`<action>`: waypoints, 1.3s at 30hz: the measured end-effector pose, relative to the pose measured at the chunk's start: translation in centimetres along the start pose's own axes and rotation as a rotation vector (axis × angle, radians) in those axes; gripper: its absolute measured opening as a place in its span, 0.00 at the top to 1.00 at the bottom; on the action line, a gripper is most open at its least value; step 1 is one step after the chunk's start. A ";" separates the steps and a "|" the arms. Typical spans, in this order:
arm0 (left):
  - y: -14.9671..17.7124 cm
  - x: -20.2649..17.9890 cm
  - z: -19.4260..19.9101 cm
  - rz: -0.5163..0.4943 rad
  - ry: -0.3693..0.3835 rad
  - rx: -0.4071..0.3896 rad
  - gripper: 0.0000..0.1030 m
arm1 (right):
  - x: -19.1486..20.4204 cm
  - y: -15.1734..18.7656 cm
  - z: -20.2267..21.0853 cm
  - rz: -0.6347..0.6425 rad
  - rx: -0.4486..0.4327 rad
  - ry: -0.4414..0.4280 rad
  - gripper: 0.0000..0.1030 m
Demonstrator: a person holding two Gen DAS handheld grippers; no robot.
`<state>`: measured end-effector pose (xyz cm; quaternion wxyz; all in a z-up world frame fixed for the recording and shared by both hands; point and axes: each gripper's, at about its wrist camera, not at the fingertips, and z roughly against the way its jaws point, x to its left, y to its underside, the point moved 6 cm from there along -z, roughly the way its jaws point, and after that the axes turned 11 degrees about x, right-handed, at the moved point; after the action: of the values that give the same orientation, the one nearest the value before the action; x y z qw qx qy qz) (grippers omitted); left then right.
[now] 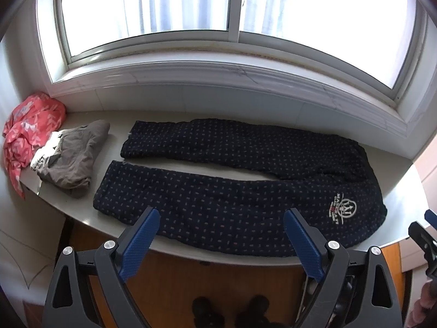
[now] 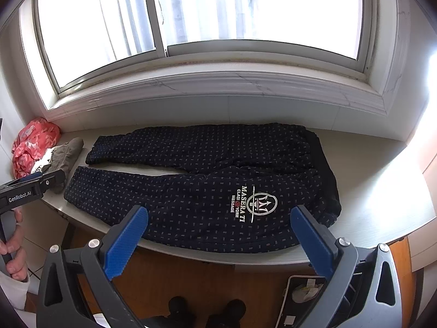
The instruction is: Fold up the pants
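Currently the pants [image 1: 237, 180] lie flat on the counter [image 1: 404, 199] below the window, long axis left to right, cuffs left, waistband right. Left gripper [image 1: 221, 239] and right gripper [image 2: 218, 235] hover at the near edge, jaws apart, empty; the right one is nearer the waistband.

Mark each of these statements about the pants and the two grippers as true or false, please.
1. The dark pants lie spread flat, both legs apart. True.
2. The left gripper is shut on a pant leg. False: its fingers stand open, holding nothing.
3. The white logo is near the waist end. True.
4. The pink cloth lies on top of the pants. False: it lies apart, beyond the grey garment.
5. The right gripper is open. True.
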<state>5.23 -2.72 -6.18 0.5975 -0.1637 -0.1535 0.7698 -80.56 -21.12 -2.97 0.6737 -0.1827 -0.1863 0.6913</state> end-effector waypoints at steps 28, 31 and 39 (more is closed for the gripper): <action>0.8 -0.8 -1.5 0.054 -0.045 0.030 0.11 | -4.3 2.0 -1.7 -0.044 0.047 -0.004 0.01; 0.8 -1.3 -1.8 0.069 -0.065 0.029 0.11 | -5.5 2.4 -2.4 -0.050 0.062 -0.015 0.01; 1.8 -1.6 -3.5 0.141 -0.102 0.045 0.11 | -7.7 4.8 -7.0 -0.010 0.148 -0.077 0.09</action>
<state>5.57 -4.53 -10.04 0.5366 -0.1212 -0.1547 0.8206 -80.93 -28.90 -11.40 0.6813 -0.1047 -0.1615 0.7062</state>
